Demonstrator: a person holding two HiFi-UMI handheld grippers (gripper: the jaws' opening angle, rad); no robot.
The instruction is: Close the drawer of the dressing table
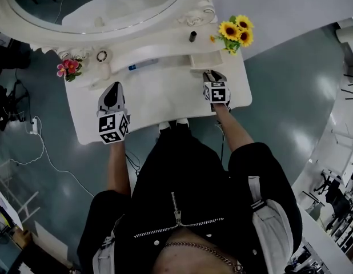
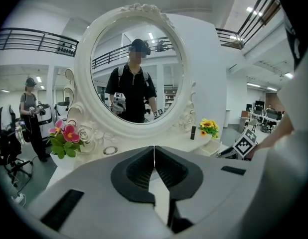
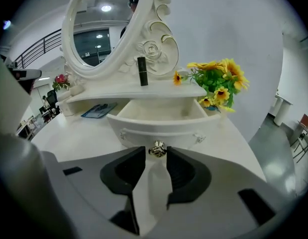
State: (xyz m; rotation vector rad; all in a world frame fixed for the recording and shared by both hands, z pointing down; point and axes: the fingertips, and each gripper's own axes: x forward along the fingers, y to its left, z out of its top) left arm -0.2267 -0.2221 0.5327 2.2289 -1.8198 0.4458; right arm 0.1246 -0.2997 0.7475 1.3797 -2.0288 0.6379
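Observation:
The white dressing table [image 1: 159, 96] has a small drawer [image 1: 206, 60] standing pulled out under its right shelf. In the right gripper view the drawer [image 3: 159, 122] is empty inside, and its metal knob [image 3: 157, 149] sits right at the gap between my fingertips. My right gripper [image 3: 155, 156] is open, with its jaws on either side of the knob and not clamped on it. From the head view this right gripper [image 1: 211, 74] is just in front of the drawer. My left gripper [image 1: 112, 91] hovers over the left of the tabletop. The left gripper [image 2: 154, 151] is shut and holds nothing.
Sunflowers [image 1: 235, 33] stand at the table's back right, right of the drawer. Pink flowers [image 1: 69, 68] stand at the back left. A black tube [image 1: 192, 36] stands on the shelf above the drawer. A blue card [image 1: 143, 65] lies under the shelf. The oval mirror [image 1: 96, 4] rises behind.

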